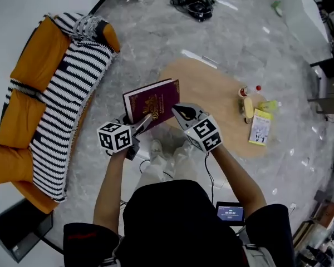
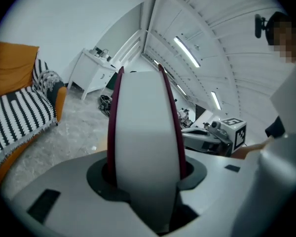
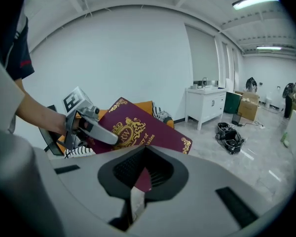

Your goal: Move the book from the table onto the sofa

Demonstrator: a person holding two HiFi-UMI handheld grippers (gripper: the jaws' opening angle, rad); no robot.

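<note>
At the far left of the head view stands the sofa (image 1: 22,115), orange with a striped throw (image 1: 67,104) over its seat. Just right of it, the left gripper (image 1: 143,122) is clamped across the full thickness of the book (image 1: 153,100). In its own view both maroon covers and the white page block sit between its jaws. The book is held in the air, tilted, off the table and not yet over the sofa. At its right edge the right gripper (image 1: 179,113) is pinched almost together on what looks like only a cover corner and perhaps a few pages; the view is too close to be sure. The round table (image 1: 211,88) lies beyond, with a carton (image 1: 260,127) and small bottles (image 1: 246,93) near its right edge.

That thin right-hand pinch could slip or crease the cover. The book would then swing on the left grip and fan open, or drop short of the sofa. Both forearms (image 1: 108,182) reach forward, elbows bent, the grippers tipped gently downward and angled toward each other.
</note>
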